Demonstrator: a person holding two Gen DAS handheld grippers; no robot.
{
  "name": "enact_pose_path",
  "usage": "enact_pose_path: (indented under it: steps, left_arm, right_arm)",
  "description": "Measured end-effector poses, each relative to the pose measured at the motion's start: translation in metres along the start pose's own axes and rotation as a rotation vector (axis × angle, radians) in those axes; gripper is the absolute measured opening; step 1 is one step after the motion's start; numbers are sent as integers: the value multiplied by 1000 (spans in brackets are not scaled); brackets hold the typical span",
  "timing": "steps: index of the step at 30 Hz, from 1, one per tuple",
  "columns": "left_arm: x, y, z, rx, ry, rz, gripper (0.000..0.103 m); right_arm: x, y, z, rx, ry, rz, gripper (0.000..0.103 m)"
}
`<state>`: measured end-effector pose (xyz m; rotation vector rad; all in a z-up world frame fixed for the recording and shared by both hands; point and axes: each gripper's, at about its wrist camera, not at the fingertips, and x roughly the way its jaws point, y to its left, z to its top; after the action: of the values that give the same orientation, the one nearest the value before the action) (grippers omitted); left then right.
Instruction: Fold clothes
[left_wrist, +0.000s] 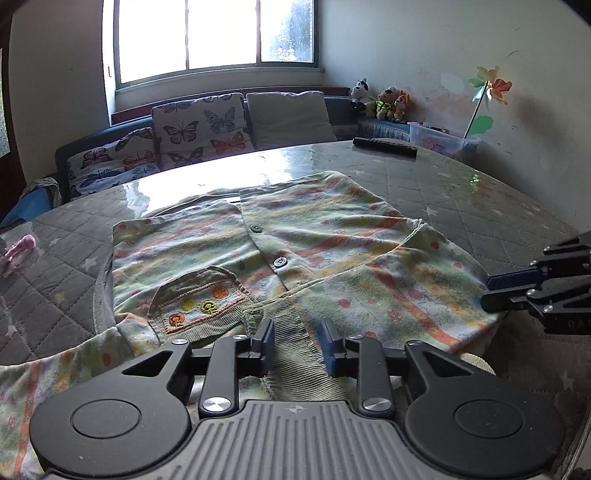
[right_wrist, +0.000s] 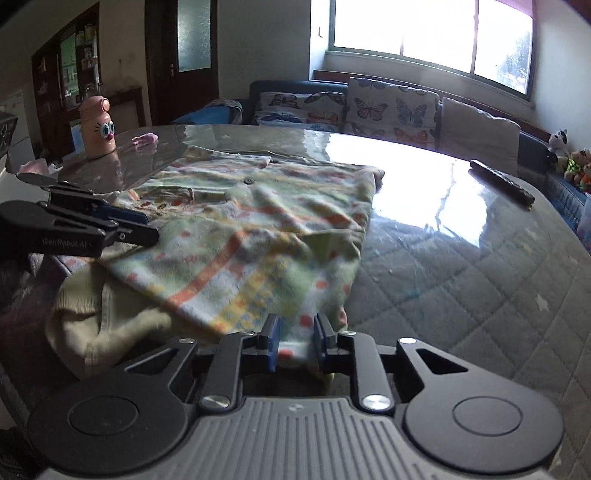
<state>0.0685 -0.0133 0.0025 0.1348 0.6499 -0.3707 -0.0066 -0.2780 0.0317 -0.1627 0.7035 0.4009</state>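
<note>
Clothes lie on the grey quilted table (left_wrist: 461, 192): a striped flowery shirt (left_wrist: 314, 236) with buttons, spread flat near both tools. The left gripper (left_wrist: 298, 341) is a little open over the ribbed collar; whether it touches is hard to tell. The right gripper (right_wrist: 295, 341) has its fingers on each side of the shirt's near edge, with a gap. Only the right view shows a pink bottle (right_wrist: 98, 125) far left. Only the left view shows a pinwheel (left_wrist: 489, 88).

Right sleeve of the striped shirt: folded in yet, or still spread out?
Folded in. The sleeve lies across the shirt front, its cuff end between the right gripper's open fingers.
</note>
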Motion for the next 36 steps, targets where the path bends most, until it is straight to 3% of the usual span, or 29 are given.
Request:
enact_pose_path:
  steps: [3, 13, 20, 24, 26, 30, 31, 36]
  left_arm:
    - [-2, 0, -1, 4, -4, 4, 39]
    - [-5, 0, -6, 12, -8, 40, 47]
    - [-11, 7, -9, -25, -11, 72, 58]
    - [-17, 13, -11, -48, -22, 98, 70]
    - [-19, 17, -14, -58, -20, 113, 73]
    - [-26, 28, -22, -91, -18, 146, 83]
    - [-28, 31, -23, -100, -19, 154, 84]
    - [-36, 42, -32, -127, -20, 185, 88]
  right_arm:
    - [-3, 0, 1, 1, -5, 1, 27]
    - [-12, 2, 4, 5, -20, 3, 27]
    - [-8, 9, 14, -10, -43, 15, 51]
    - [6, 24, 24, -41, -54, 45, 56]
    - [12, 32, 29, -60, -57, 64, 68]
    - [24, 47, 38, -88, -52, 96, 74]
    - [27, 51, 39, -95, -49, 105, 81]
    - [47, 74, 37, -153, -8, 138, 83]
